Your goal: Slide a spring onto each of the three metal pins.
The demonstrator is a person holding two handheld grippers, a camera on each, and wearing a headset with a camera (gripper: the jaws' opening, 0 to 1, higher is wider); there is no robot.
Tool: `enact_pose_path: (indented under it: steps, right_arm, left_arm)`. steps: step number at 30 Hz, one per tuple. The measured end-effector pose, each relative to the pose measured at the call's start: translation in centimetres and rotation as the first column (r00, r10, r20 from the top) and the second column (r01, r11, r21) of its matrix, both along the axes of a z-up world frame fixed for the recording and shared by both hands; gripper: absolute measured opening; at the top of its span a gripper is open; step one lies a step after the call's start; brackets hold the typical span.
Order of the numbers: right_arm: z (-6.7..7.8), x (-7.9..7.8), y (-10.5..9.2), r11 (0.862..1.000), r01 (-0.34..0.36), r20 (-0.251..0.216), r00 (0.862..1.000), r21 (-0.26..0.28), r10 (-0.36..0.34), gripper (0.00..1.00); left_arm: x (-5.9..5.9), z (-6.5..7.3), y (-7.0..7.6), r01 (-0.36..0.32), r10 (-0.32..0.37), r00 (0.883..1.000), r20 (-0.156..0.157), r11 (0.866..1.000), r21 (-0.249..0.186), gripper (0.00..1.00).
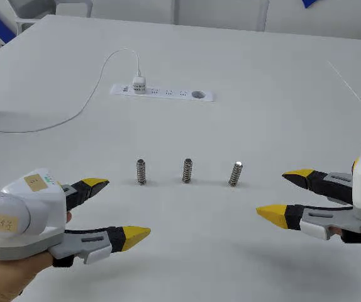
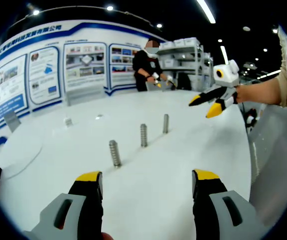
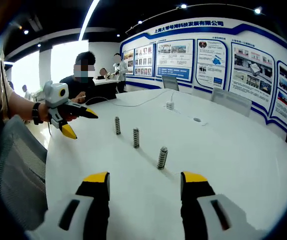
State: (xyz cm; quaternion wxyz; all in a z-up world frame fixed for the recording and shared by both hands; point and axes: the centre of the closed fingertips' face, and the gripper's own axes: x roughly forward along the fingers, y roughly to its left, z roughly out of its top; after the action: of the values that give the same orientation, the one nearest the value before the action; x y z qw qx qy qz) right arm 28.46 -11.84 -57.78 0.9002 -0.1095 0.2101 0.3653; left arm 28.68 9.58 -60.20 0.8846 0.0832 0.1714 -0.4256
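Springs (image 1: pixel 187 170) sit on all three pins (image 1: pixel 238 165) on desk (image 1: pixel 243 126). Left claw (image 1: pixel 129 207) at 8 o'clock, right claw (image 1: pixel 270 192) at 4, both open, empty. Task likely done; next: withdraw.

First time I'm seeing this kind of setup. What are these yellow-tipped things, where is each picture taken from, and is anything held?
A person holds a tool with tongs in each hand; no robot. The head view comes from a headset camera, looking down at the left tongs and right tongs. The two round pictures come from cameras on each tool, looking along its tongs. On the white table three springs stand in a row, apparently on pins, with a power strip behind. Both tongs are open and hold nothing.
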Motion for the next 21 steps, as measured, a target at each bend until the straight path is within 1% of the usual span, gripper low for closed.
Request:
enact_pose_path:
  steps: [7,11,21]
  right_arm:
    - [-0.38,0.23,0.1,1.0,0.009,0.006,1.0,0.021,-0.009,0.67]
    - [-0.63,0.15,0.24,1.0,0.01,0.001,1.0,0.019,-0.01,0.69]
    - [-0.47,0.04,0.5,1.0,0.011,-0.001,1.0,0.029,-0.011,0.69]
  left_arm:
    - [0.12,-0.16,0.4,-0.01,0.01,1.0,-0.003,1.0,0.002,0.74]
    - [0.24,-0.21,0.58,-0.017,0.017,1.0,-0.004,1.0,0.002,0.75]
    - [0.36,-0.15,0.81,-0.028,0.028,1.0,-0.002,1.0,0.001,0.75]
